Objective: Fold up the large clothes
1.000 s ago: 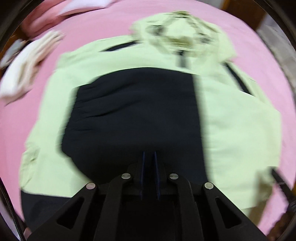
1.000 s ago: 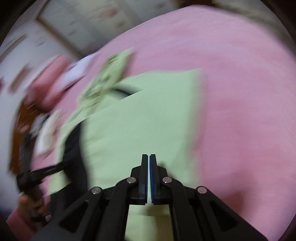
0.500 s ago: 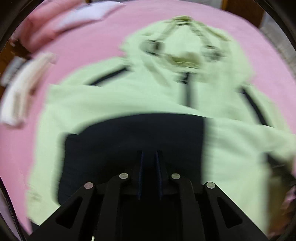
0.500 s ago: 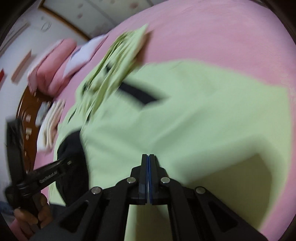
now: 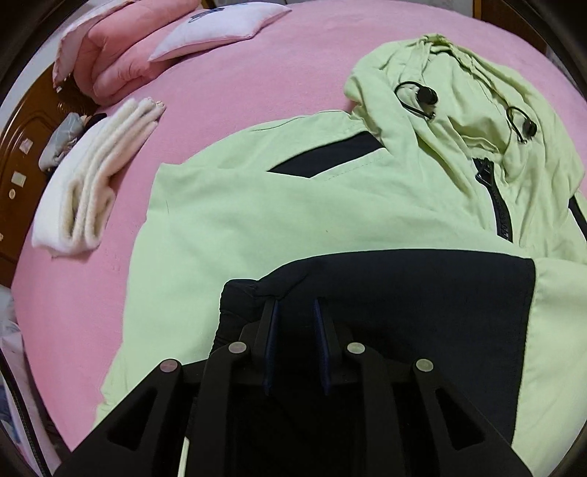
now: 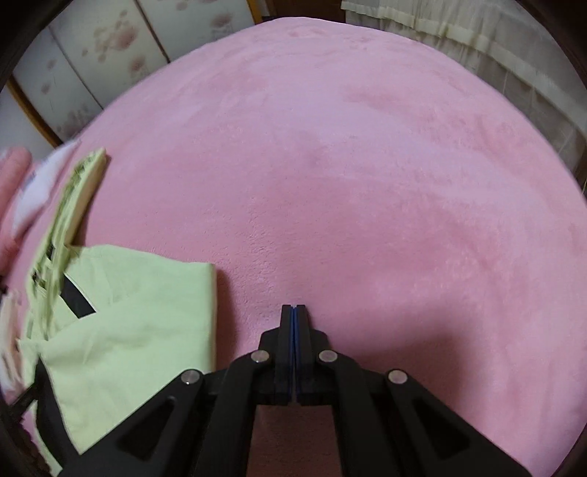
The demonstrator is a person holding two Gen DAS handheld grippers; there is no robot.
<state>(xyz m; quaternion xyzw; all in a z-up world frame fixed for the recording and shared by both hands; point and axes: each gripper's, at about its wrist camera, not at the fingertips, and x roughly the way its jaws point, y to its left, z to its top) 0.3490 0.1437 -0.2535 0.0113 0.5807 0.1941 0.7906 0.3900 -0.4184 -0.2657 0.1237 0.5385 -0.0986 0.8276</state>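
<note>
A light green hooded jacket (image 5: 293,212) with black panels lies on the pink bed (image 5: 227,84), hood (image 5: 458,95) at the far right. Its black bottom part (image 5: 403,293) is folded up over the green body. My left gripper (image 5: 295,312) hovers over that black fold with its jaws a little apart and nothing between them. My right gripper (image 6: 293,312) is shut and empty, over bare pink bedding to the right of the jacket's folded edge (image 6: 146,323).
A folded white blanket (image 5: 91,176) lies left of the jacket. Pink bedding (image 5: 110,55) and a white pillow (image 5: 216,25) sit at the far left by the wooden headboard (image 5: 18,146). Curtains (image 6: 477,36) and sliding doors (image 6: 91,55) lie beyond the bed.
The black bottom part was carried up over the green body and let go by the left gripper, which opened slightly. The right gripper swung off the jacket to the right, over bare bed.
</note>
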